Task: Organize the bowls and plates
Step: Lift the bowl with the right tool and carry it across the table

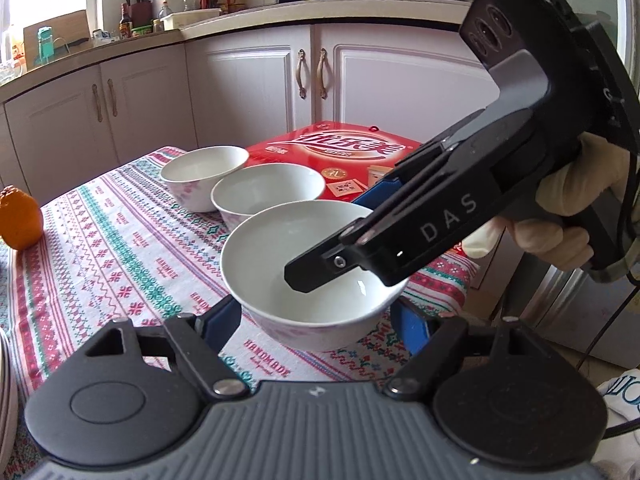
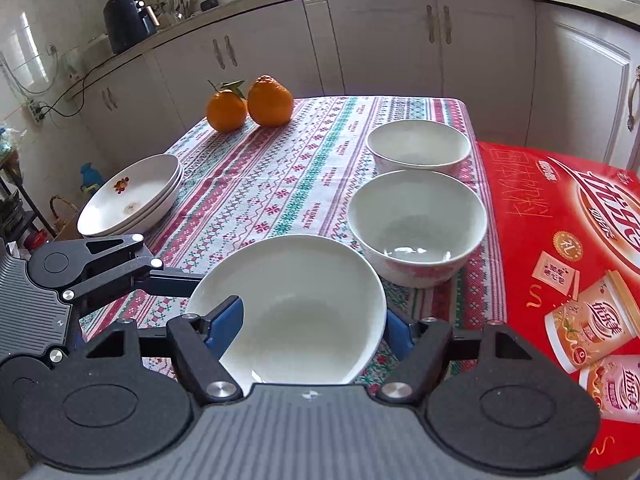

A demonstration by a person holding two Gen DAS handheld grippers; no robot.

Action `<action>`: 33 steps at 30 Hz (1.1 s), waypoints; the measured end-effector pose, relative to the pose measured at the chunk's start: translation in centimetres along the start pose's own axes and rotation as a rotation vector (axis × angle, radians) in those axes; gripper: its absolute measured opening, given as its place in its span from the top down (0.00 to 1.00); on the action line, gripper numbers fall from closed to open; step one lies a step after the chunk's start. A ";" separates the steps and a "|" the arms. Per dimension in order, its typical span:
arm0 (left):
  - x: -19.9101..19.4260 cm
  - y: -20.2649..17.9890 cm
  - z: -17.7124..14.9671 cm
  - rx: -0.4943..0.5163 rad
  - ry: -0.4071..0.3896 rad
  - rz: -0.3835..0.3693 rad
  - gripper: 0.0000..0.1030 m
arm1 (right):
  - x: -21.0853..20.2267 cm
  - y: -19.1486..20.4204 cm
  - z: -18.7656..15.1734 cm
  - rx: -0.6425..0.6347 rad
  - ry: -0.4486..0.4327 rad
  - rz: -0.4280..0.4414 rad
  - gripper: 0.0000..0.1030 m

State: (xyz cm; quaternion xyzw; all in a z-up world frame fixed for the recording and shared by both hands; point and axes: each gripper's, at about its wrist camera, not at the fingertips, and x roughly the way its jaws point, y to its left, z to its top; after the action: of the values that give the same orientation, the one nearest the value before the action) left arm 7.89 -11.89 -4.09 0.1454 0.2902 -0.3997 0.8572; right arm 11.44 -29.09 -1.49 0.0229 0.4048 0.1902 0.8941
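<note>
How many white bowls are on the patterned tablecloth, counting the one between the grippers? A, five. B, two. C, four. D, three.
D: the right wrist view shows the near bowl between the grippers, a middle bowl behind it, and a far bowl, all in a row beside the red box.

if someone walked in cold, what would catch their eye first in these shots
Probably the nearest white bowl, gripped by both the left gripper and the right gripper, with two more bowls lined up behind it on the patterned tablecloth. Next, the bright red box along the table's right edge, then two oranges at the far end and a stack of plates on the left.
</note>
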 end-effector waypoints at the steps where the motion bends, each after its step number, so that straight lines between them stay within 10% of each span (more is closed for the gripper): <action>1: -0.3 0.3 -0.1 -0.007 0.001 0.009 0.21 | 0.3 0.4 0.3 -0.011 0.002 0.008 0.24; 33: -3.1 8.3 -3.7 -0.139 0.043 0.160 0.21 | 8.7 7.8 5.3 -0.158 0.064 0.140 0.24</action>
State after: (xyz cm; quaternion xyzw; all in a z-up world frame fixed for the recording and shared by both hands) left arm 11.34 -2.95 -4.99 0.1168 0.3230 -0.3059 0.8880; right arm 17.98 -18.14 -2.65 -0.0257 0.4140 0.2842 0.8644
